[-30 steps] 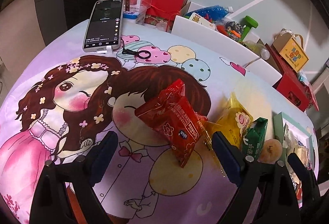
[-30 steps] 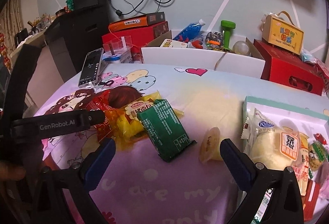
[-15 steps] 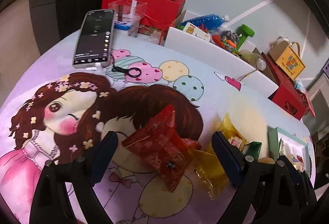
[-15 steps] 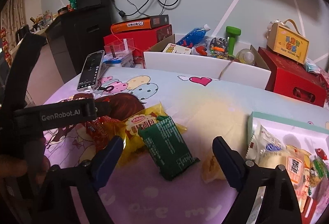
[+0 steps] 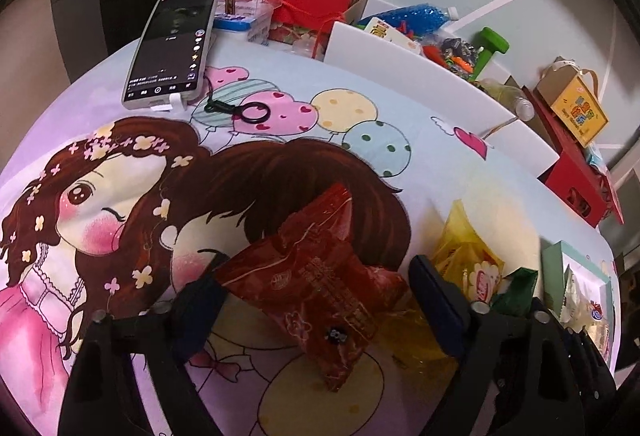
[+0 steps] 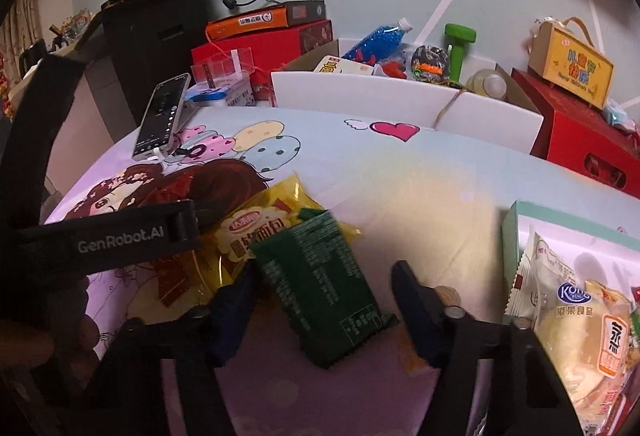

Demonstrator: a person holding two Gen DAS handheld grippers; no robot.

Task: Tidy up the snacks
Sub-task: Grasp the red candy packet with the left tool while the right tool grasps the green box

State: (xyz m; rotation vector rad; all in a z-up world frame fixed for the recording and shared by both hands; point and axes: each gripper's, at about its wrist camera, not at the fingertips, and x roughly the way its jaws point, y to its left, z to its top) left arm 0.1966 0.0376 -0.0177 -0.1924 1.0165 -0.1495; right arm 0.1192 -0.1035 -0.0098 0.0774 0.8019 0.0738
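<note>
Left gripper (image 5: 316,300) closing around the red packet (image 5: 320,300), packet between the jaws, left pad touching its edge, right pad not yet pressing. Right gripper (image 6: 324,300) closing around the green packet (image 6: 320,276), jaws near but a full grip not clear. Yellow packet (image 6: 256,228) under the green one, at 10 o'clock from it. Box of snacks (image 6: 508,228) at 3 o'clock. Phone (image 5: 172,43) far at 11 o'clock on the printed cloth (image 5: 360,139).
</note>
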